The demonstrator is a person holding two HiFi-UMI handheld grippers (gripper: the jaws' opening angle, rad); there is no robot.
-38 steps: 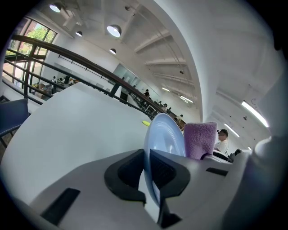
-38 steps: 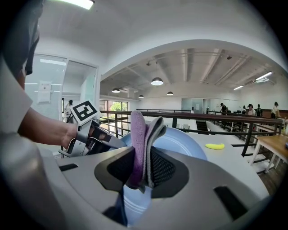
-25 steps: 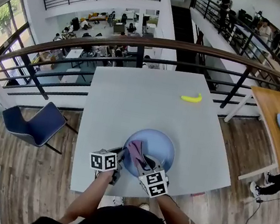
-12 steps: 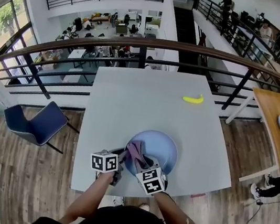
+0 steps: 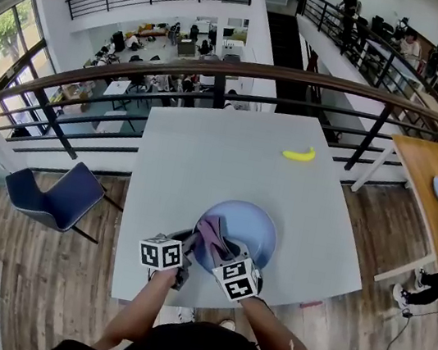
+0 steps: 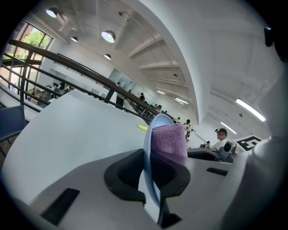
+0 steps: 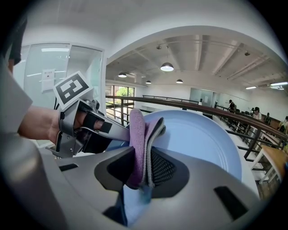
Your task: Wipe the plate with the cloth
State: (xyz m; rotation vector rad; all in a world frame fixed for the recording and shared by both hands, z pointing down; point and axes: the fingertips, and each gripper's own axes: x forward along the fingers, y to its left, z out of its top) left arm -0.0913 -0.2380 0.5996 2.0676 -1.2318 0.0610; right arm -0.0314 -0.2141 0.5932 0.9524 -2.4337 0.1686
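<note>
The plate (image 5: pixel 256 224) is round, pale blue and plain, with a shallow smooth face. In the head view it sits in the lower middle of the frame, on the grey bench (image 5: pixel 205 159) close to the bench's near edge. Over the plate's lower left part lies the cloth (image 5: pixel 210 235), a purple, nubby towel with a grey backing, folded over on itself.

The left claw (image 5: pixel 187 249) comes in from the lower left and is clamped on the plate's rim. In the left gripper view the rim runs edge-on between the two nearly closed jaws, with the purple cloth just behind it. The right claw (image 5: pixel 220 255) comes in from the lower right, just beside the left one. Its jaws are closed on the folded cloth, which stands up between them against the plate's face in the right gripper view.

Well apart from the plate, a yellow banana (image 5: pixel 298 153) lies toward the bench's upper right. A blue chair (image 5: pixel 58 193) stands on the wooden floor at the left of the frame.
</note>
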